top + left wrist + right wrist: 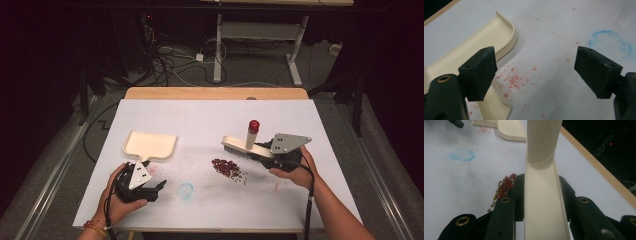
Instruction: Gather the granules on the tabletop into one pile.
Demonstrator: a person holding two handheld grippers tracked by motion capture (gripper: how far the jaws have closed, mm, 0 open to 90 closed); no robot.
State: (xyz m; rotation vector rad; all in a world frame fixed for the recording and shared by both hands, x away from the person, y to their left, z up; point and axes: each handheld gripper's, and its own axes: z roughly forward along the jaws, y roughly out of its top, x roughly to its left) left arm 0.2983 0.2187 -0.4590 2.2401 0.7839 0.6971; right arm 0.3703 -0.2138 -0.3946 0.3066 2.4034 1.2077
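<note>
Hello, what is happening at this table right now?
A person is set up to sweep with a tool in each hand. The right gripper is shut on a cream brush, held just beside a small pile of red beans on the white table. The left gripper is open and holds nothing; it rests by the handle of the cream dustpan, which lies flat and has no beans in it yet.

The dustpan [150,145] and brush [243,145] are made of smooth cream plastic; the table [210,117] is covered in matt white, edged with wood.
</note>
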